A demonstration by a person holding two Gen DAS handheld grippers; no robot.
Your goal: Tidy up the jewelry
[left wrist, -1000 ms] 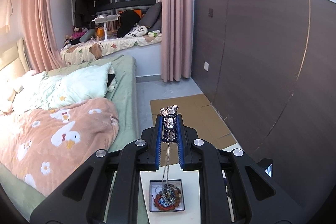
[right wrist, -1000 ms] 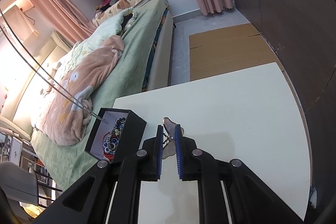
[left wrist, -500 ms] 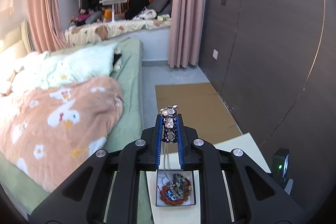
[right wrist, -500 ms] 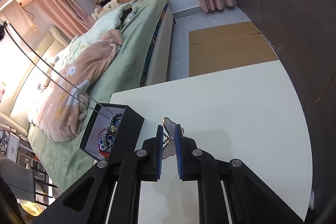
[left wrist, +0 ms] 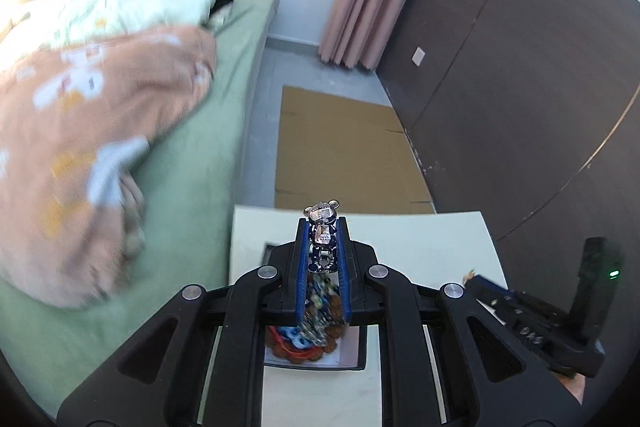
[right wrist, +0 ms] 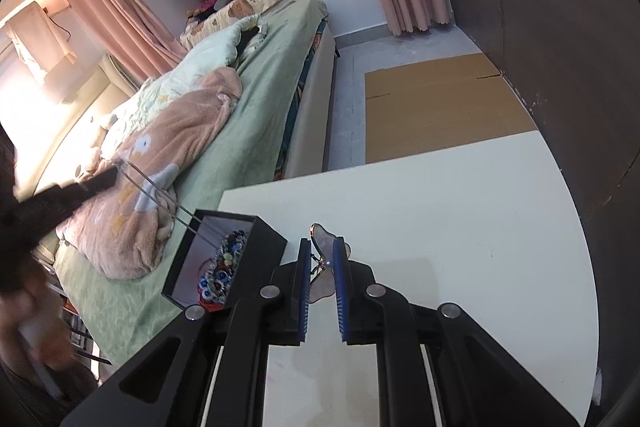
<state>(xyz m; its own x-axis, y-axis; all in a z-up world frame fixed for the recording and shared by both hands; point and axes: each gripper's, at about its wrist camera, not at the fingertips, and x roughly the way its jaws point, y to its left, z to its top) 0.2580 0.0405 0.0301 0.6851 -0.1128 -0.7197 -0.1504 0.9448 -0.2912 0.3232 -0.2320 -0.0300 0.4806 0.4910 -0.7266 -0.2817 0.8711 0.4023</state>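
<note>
The left gripper (left wrist: 323,245) hangs over the black jewelry box (right wrist: 256,243), its blue-padded jaws clamped on a silver bear pendant (left wrist: 322,239) whose head pokes out past the fingertips. From the pendant a thin chain (right wrist: 160,193) runs down into the box, where it meets a heap of beaded bracelets (right wrist: 224,267) — blue, red and brown. The box sits at the left edge of the white table (right wrist: 460,227), next to the green bed (right wrist: 264,131) with its peach blanket (right wrist: 168,155).

To the right of the box, the right gripper (right wrist: 322,279) is low over the tabletop, its jaws narrowed around a pale butterfly-shaped ornament (right wrist: 326,247); the pads stand close on either side — whether they actually press it cannot be told. The ornament lies just beside the box, on the table.
</note>
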